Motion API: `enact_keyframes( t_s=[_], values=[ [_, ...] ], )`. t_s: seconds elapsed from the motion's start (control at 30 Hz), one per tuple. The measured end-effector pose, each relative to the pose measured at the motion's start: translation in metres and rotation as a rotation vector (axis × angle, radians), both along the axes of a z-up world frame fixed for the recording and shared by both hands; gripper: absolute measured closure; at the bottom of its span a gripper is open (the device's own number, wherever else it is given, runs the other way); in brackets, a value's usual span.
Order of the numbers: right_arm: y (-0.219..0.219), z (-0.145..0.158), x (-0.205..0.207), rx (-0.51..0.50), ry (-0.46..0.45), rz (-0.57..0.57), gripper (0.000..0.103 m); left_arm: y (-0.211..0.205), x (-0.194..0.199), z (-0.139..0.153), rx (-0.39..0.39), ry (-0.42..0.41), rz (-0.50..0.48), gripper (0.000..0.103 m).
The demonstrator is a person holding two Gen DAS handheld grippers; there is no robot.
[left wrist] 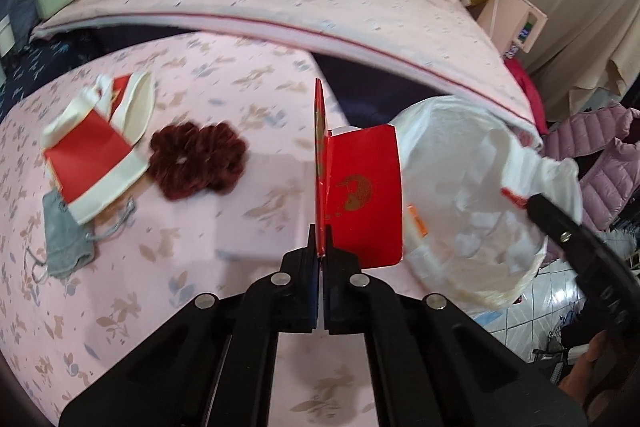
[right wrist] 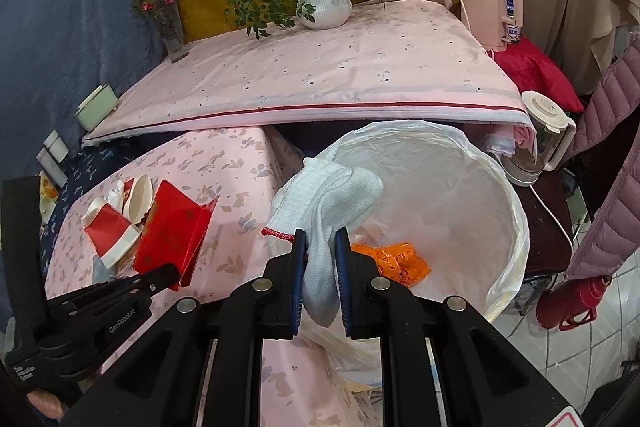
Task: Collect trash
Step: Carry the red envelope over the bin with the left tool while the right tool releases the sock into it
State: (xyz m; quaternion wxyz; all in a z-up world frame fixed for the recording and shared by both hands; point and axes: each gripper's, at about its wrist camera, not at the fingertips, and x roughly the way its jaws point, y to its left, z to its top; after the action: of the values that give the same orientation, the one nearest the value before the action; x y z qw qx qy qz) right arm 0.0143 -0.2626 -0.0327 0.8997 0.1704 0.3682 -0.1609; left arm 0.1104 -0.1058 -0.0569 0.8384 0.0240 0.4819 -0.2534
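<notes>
Left gripper point(left wrist: 320, 247) at bottom center of the left wrist view, black jaws pressed together, pinching the bottom edge of a red envelope point(left wrist: 362, 195). Envelope is glossy red card with a gold round print, folded open like a booklet, standing upright on edge, lifted above the pink tablecloth point(left wrist: 180, 287).

Right gripper point(right wrist: 320, 259) at bottom center of the right wrist view, blue-padded jaws clamped on a white sock point(right wrist: 332, 199). Sock is ribbed knit, limp, draped over the jaws; toe hangs below them, cuff flops toward upper left, above the near rim of the trash bag point(right wrist: 516, 227). Bag is thin, translucent white plastic with a round open mouth, right of the table. Crumpled orange wrapper point(right wrist: 392, 261) lies inside, just right of the right gripper.

Tablecloth is smooth pink fabric with a small rabbit-and-leaf print. Mid left in the left wrist view: fuzzy dark red scrunchie point(left wrist: 198, 159), flat on the cloth. Just left of it, a crushed red-and-white paper cup point(left wrist: 94, 163), on its side. A small gray drawstring pouch point(left wrist: 66, 239) lies below the cup, partly under it.

Farther back, a second surface under pale pink cloth holds a white ribbed pot point(right wrist: 324, 5) with a leafy green plant.
</notes>
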Motion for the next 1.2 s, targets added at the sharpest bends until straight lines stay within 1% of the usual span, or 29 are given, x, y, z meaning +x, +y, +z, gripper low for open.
enact_keyframes(
  t_s=[0.17,0.3,0.33,0.37,0.4,0.43,0.47,0.5,0.53,0.6,0.8,0.9,1.0,1.03,1.13,1.17,1.2],
  values=[
    [-0.018,0.004,-0.007,-0.008,-0.005,-0.042,0.089,-0.038,-0.001,0.018,-0.03,-0.019,-0.069,0.103],
    [-0.032,0.008,-0.014,-0.016,-0.012,-0.073,0.089,-0.068,-0.006,0.026,-0.04,-0.032,-0.13,0.102],
    [-0.035,0.009,-0.015,-0.015,-0.014,-0.08,0.089,-0.074,-0.006,0.027,-0.05,-0.024,-0.146,0.1],
    [-0.037,0.01,-0.017,-0.014,-0.015,-0.087,0.089,-0.08,-0.007,0.028,-0.06,-0.014,-0.156,0.097],
    [-0.04,0.011,-0.018,-0.014,-0.017,-0.093,0.089,-0.085,-0.007,0.029,-0.054,-0.015,-0.154,0.09],
    [-0.042,0.012,-0.018,-0.015,-0.017,-0.098,0.089,-0.088,-0.007,0.029,-0.044,-0.022,-0.149,0.065],
    [-0.044,0.012,-0.019,-0.015,-0.019,-0.102,0.089,-0.09,-0.008,0.032,-0.034,-0.043,-0.132,0.044],
    [-0.045,0.013,-0.018,-0.015,-0.02,-0.104,0.089,-0.09,-0.01,0.034,-0.036,-0.067,-0.115,0.042],
    [-0.047,0.013,-0.018,-0.017,-0.021,-0.106,0.089,-0.09,-0.011,0.036,-0.041,-0.079,-0.109,0.041],
    [-0.048,0.014,-0.018,-0.018,-0.022,-0.109,0.089,-0.09,-0.009,0.037,-0.041,-0.07,-0.111,0.041],
    [-0.049,0.013,-0.016,-0.016,-0.022,-0.108,0.087,-0.08,-0.005,0.038,-0.039,-0.075,-0.075,0.041],
    [-0.046,0.014,-0.014,-0.018,-0.028,-0.111,0.083,-0.076,-0.005,0.04,-0.029,-0.091,-0.064,0.041],
    [-0.044,0.016,-0.012,-0.022,-0.036,-0.108,0.081,-0.072,-0.004,0.041,-0.03,-0.096,-0.056,0.039],
    [-0.042,0.017,-0.011,-0.023,-0.039,-0.106,0.08,-0.071,-0.004,0.041,-0.03,-0.097,-0.052,0.037],
    [-0.039,0.02,-0.01,-0.034,-0.046,-0.101,0.073,-0.068,-0.003,0.042,-0.03,-0.099,-0.046,0.034],
    [-0.037,0.021,-0.009,-0.04,-0.046,-0.103,0.066,-0.066,-0.003,0.042,-0.031,-0.102,-0.042,0.032],
    [-0.036,0.022,-0.008,-0.043,-0.047,-0.103,0.063,-0.063,-0.003,0.042,-0.034,-0.104,-0.036,0.031]
  ],
)
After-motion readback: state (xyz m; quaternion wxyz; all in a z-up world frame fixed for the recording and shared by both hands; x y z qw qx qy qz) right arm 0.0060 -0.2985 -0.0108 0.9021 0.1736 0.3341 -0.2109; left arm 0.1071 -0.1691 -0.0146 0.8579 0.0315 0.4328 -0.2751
